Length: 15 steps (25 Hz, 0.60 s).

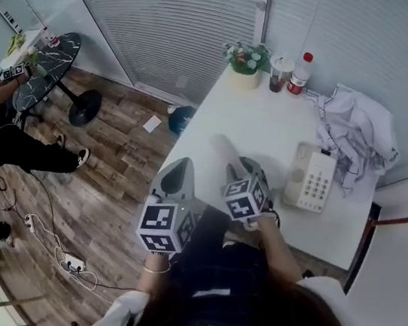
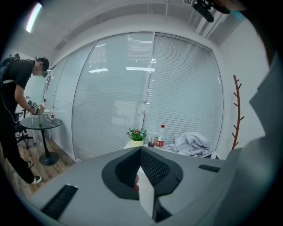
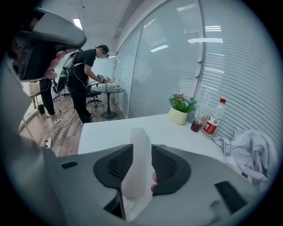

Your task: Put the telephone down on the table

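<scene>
A cream telephone base (image 1: 311, 179) with a keypad lies on the white table (image 1: 256, 121), near its right side. Its pale handset (image 3: 136, 176) stands lengthwise between the jaws of my right gripper (image 3: 142, 148), and both pads press on it. In the head view the handset (image 1: 223, 148) sticks out from the right gripper (image 1: 235, 165) above the table, left of the base. My left gripper (image 1: 182, 166) hangs beside the table's left edge. In its own view the left gripper (image 2: 140, 149) has its fingertips touching and holds nothing.
Along the table's far edge stand a potted plant (image 1: 246, 58), a dark cup (image 1: 280, 73) and a red-capped bottle (image 1: 301, 72). A crumpled white cloth (image 1: 357, 132) lies at the back right. On the wooden floor to the left are a round black table (image 1: 51, 67), people and cables.
</scene>
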{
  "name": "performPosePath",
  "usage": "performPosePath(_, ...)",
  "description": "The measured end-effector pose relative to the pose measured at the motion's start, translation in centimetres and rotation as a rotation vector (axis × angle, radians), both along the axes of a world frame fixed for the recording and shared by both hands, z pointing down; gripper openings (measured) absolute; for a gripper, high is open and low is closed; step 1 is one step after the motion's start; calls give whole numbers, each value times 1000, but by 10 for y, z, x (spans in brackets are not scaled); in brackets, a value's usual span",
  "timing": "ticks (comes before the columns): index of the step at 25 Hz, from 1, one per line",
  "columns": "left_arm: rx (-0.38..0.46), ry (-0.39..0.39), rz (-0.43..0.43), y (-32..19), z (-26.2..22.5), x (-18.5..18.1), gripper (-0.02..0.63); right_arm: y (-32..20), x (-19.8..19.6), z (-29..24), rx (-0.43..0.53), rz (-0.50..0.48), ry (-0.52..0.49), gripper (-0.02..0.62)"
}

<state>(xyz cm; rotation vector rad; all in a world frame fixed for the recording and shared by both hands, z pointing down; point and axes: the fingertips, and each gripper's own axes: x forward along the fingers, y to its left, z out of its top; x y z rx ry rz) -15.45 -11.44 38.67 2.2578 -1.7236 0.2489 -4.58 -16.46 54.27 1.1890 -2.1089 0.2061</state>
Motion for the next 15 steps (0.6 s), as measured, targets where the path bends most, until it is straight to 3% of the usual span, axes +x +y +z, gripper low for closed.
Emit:
performPosePath(3,4,0,8,3,-1,3,2,3,11,-8,28,32,4,102)
performPosePath(6,6,7,14,8,-1,7,2,6,25,-17,68,80,5,-3)
performPosePath(15,18,5,49,22,-3,23,2,22,44,-24,90,102,1,-3)
